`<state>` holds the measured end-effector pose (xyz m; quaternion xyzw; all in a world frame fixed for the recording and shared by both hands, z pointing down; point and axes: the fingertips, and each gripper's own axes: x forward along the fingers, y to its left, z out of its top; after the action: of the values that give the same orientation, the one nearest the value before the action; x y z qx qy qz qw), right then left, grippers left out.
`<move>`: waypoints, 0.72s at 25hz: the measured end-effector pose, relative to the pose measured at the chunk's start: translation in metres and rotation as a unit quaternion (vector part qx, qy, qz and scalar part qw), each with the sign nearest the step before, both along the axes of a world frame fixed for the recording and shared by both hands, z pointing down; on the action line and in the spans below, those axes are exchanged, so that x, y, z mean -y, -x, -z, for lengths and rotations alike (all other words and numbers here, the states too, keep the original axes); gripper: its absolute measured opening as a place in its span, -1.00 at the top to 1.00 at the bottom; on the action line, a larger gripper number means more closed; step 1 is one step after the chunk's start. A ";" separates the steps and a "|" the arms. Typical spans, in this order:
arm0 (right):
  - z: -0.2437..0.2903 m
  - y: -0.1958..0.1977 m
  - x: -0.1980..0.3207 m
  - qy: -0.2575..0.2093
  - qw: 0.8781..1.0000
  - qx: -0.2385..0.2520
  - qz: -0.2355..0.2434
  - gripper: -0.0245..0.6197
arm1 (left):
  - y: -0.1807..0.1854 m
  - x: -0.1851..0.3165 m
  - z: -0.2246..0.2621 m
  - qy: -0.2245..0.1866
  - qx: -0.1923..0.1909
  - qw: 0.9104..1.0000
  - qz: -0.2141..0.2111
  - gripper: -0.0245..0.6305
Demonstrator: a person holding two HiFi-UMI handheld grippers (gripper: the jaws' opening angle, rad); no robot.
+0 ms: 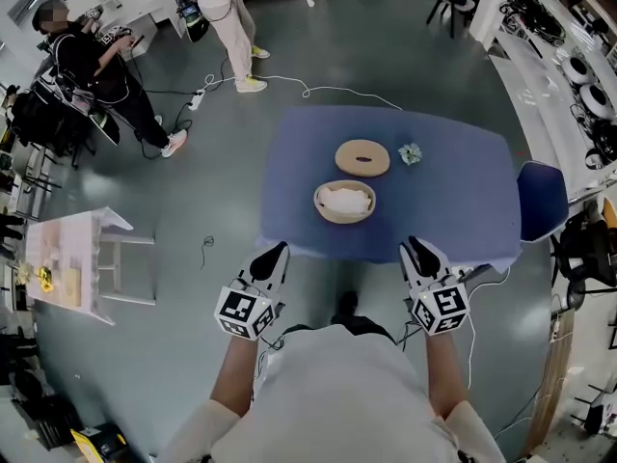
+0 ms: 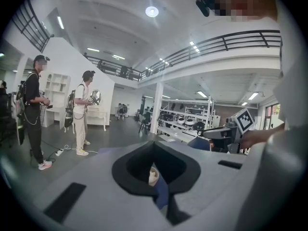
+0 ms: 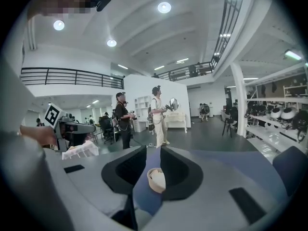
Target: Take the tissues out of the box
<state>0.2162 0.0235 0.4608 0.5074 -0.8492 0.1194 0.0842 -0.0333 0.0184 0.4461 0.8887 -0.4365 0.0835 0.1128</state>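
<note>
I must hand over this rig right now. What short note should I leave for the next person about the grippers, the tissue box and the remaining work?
Left gripper: open, empty, at the near edge of the table.
Right gripper: open, empty, also at the near edge.
Box: middle of the table, uncovered.
Lid: flat on the table just behind the box.
Tissues: a white pile inside the box.
Small crumpled item right of the lid: cannot tell what it is.
Done: lid is off.
Left: reach in and pull the tissues out.
</note>
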 end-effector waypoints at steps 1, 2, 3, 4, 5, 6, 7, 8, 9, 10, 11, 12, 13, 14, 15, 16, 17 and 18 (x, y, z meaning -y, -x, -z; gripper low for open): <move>-0.002 -0.003 0.007 0.002 1.000 0.001 0.004 0.59 | -0.004 0.005 0.000 0.001 0.001 1.000 0.003 0.90; -0.004 -0.006 0.013 0.003 1.000 0.001 0.008 0.59 | -0.007 0.009 0.000 0.002 0.002 1.000 0.006 0.90; -0.005 -0.008 0.019 0.005 1.000 0.001 0.011 0.59 | -0.009 0.014 -0.001 0.003 0.003 1.000 0.009 0.90; -0.006 -0.009 0.025 0.006 1.000 0.001 0.015 0.59 | -0.011 0.018 -0.001 0.005 0.003 1.000 0.011 0.90; -0.007 -0.009 0.031 0.008 1.000 0.001 0.018 0.59 | -0.012 0.022 -0.002 0.006 0.004 1.000 0.012 0.90; -0.009 -0.008 0.035 0.010 1.000 0.000 0.021 0.59 | -0.013 0.026 -0.003 0.008 0.005 1.000 0.013 0.90; -0.011 -0.008 0.039 0.012 1.000 -0.001 0.025 0.59 | -0.013 0.030 -0.004 0.011 0.005 1.000 0.014 0.90; -0.013 -0.007 0.043 0.014 1.000 -0.003 0.028 0.59 | -0.014 0.033 -0.006 0.013 0.006 1.000 0.015 0.90; -0.015 -0.006 0.046 0.016 0.999 -0.005 0.031 0.59 | -0.015 0.036 -0.008 0.015 0.006 1.000 0.015 0.90; -0.017 -0.005 0.049 0.018 0.999 -0.007 0.034 0.59 | -0.016 0.039 -0.010 0.018 0.006 1.000 0.015 0.90; -0.019 -0.004 0.051 0.021 0.999 -0.010 0.036 0.59 | -0.017 0.042 -0.012 0.021 0.006 1.000 0.014 0.90; -0.022 -0.002 0.053 0.025 0.999 -0.013 0.038 0.59 | -0.017 0.044 -0.014 0.024 0.006 1.000 0.012 0.90; -0.024 0.000 0.055 0.029 0.999 -0.017 0.039 0.59 | -0.017 0.047 -0.016 0.027 0.007 1.000 0.010 0.90; -0.027 0.003 0.058 0.033 0.998 -0.022 0.041 0.59 | -0.016 0.051 -0.019 0.030 0.008 0.999 0.006 0.90; -0.030 0.008 0.062 0.035 0.998 -0.027 0.042 0.59 | -0.014 0.056 -0.022 0.032 0.010 0.999 0.002 0.90; -0.033 0.012 0.067 0.038 0.998 -0.035 0.043 0.59 | -0.011 0.062 -0.025 0.033 0.014 0.999 -0.003 0.90; -0.036 0.017 0.072 0.039 0.997 -0.043 0.044 0.59 | -0.009 0.068 -0.029 0.034 0.017 0.999 -0.008 0.90; -0.039 0.021 0.077 0.041 0.997 -0.051 0.046 0.59 | -0.007 0.074 -0.032 0.036 0.019 0.999 -0.014 0.90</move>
<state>0.1951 -0.0538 0.5003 0.4693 -0.8607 0.1238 0.1537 -0.0266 -0.0559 0.4783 0.8883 -0.4229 0.1174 0.1352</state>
